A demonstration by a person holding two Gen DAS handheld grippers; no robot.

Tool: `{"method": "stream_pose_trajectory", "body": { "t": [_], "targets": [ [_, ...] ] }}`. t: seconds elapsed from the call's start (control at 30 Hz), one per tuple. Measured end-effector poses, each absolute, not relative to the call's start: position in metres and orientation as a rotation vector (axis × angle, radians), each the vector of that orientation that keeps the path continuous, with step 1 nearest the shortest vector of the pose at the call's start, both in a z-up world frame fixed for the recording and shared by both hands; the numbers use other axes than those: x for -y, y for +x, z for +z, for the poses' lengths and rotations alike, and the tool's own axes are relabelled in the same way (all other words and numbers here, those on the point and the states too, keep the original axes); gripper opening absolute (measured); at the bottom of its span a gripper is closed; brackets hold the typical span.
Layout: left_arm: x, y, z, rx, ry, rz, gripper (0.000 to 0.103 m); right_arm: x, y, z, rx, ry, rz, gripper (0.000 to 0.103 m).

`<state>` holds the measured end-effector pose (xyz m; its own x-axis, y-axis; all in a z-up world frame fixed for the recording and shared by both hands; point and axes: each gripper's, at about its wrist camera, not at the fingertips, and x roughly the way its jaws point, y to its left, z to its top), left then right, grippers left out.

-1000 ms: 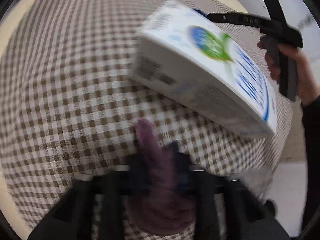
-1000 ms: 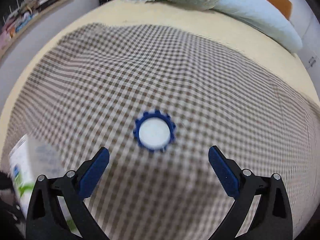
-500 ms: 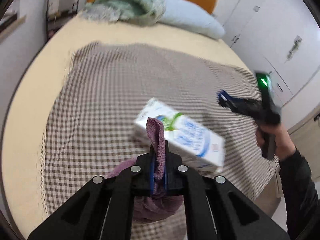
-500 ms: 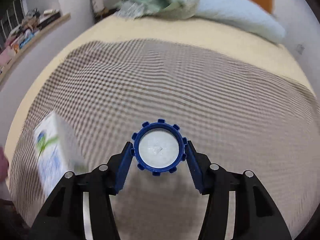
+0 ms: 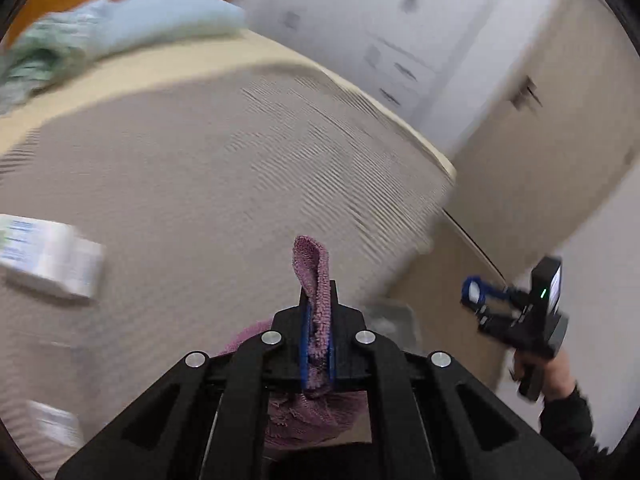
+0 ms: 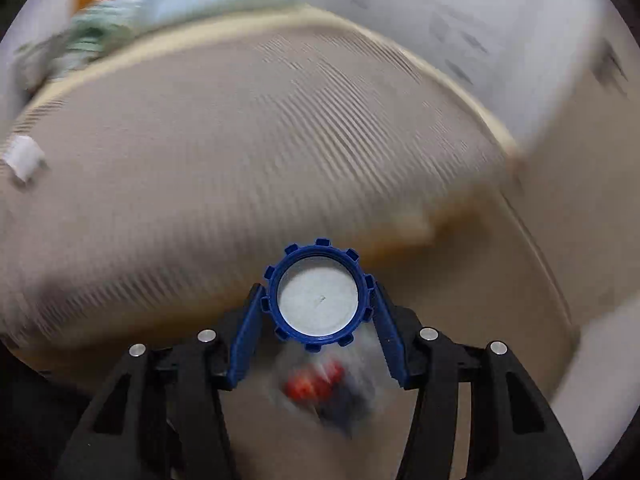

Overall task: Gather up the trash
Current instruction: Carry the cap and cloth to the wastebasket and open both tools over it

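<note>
Both grippers are carrying trash off the bed (image 5: 192,168) toward the floor beside it. The left gripper (image 5: 318,344) is clamped tight on a fold of pink cloth (image 5: 316,280), the rest of it hanging bunched below the jaws. The right gripper (image 6: 318,312) is pinching a blue cap (image 6: 318,294) by its toothed rim, held out over the floor past the bed's edge — the left view shows it there too. Under it a blurred heap with red bits (image 6: 316,386) is showing, likely the trash bin, though I cannot tell for sure. A carton (image 5: 48,264) is lying on the cover, not yet collected. Next, judging from this, each piece needs centring over the bin before letting go — then going back for the carton.
</note>
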<state>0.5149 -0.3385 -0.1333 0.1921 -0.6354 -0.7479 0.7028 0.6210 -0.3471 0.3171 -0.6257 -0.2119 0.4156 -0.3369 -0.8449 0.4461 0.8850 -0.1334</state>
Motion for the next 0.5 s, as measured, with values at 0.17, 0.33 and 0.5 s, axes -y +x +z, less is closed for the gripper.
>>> {"method": "stream_pose_trajectory", "body": {
  "t": [0.17, 0.33, 0.5],
  "targets": [
    [0.453, 0.437, -0.216, -1.221, 0.171, -1.093, 0.004, 0.652, 0.192, -0.316, -1.179, 0.437, -0.623, 0.052],
    [0.550, 0.386, -0.310, -1.444, 0.367, -1.122, 0.004, 0.650, 0.150, -0.381, -1.265, 0.563, -0.591, 0.052],
    [0.625, 0.366, -0.364, -1.560, 0.478, -1.111, 0.005, 0.677, 0.150, -0.403, -1.245, 0.631, -0.603, 0.052]
  ]
}}
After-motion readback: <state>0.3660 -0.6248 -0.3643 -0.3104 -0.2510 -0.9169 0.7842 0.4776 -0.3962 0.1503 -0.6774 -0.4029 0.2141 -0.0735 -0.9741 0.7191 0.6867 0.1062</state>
